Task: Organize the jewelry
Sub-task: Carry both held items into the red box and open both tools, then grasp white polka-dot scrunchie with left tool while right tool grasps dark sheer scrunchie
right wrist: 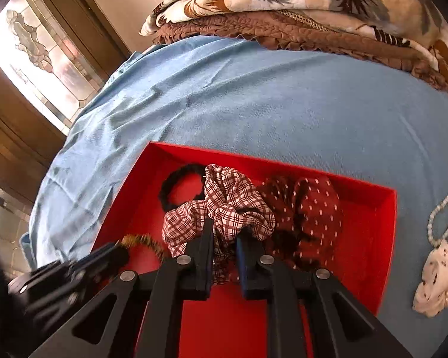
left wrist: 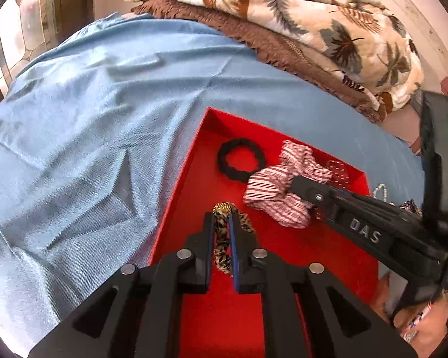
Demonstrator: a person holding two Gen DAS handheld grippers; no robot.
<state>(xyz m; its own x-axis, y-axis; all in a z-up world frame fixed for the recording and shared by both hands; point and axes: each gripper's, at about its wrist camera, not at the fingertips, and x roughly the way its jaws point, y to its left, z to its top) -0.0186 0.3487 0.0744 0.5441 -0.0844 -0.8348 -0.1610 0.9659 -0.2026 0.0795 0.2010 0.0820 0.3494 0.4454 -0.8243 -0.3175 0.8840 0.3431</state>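
A red tray [left wrist: 176, 191] lies on a bed covered with a blue sheet [left wrist: 89, 119], and both grippers reach into it. The left gripper [left wrist: 221, 219] is pinched on a leopard-print scrunchie [left wrist: 221, 238] with a gold beaded end, held just above the tray's near left part; its fingers are pressed against the fabric on both sides. The right gripper [right wrist: 225, 238] is clamped on a red-and-white checked scrunchie [right wrist: 224, 203] in the middle of the tray (the cloth bunches up between its fingers). A black scrunchie [right wrist: 179, 188] lies flat toward the tray's far left corner, touching the checked one, and a dark red dotted scrunchie [right wrist: 310, 208] lies just beside it on the right. Outside the tray, on the sheet to its right, rest a pearl bracelet [right wrist: 443, 214] and a white scrunchie [right wrist: 438, 280], near each other. A leaf-patterned blanket [left wrist: 313, 24] over a brown one is heaped at the far side of the bed.
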